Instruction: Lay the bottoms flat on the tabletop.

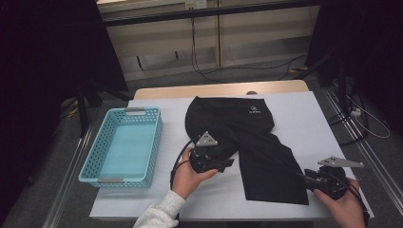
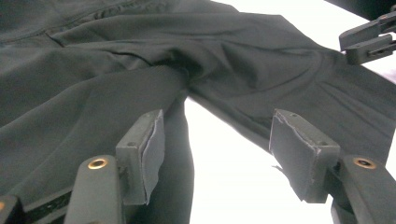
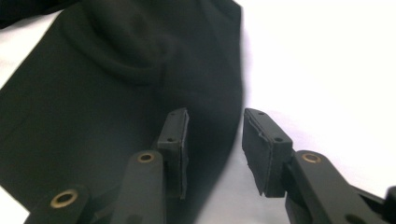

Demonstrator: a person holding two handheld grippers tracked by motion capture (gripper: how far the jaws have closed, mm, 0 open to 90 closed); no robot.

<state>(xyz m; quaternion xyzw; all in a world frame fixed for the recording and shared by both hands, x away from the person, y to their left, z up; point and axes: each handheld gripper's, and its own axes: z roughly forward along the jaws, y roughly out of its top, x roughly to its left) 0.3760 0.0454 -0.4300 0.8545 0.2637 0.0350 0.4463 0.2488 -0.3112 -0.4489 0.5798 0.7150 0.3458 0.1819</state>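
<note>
Claws [image 1: 229, 163] and [image 1: 300, 176] are both hanging spread, pinching nothing, flanking the black trouser leg [image 1: 271, 171] stretching lengthwise toward the person, the right one nearer its hem.

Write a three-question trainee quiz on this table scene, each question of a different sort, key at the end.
1. True or false: the light blue perforated plastic basket holds the black fabric garment.
2. Which gripper lies nearer the basket? A) left gripper B) right gripper
3. Fill in: the garment lies on the ___ tabletop.

Key
1. False: the basket is empty; the garment lies on the tabletop beside it.
2. A.
3. White.
</note>
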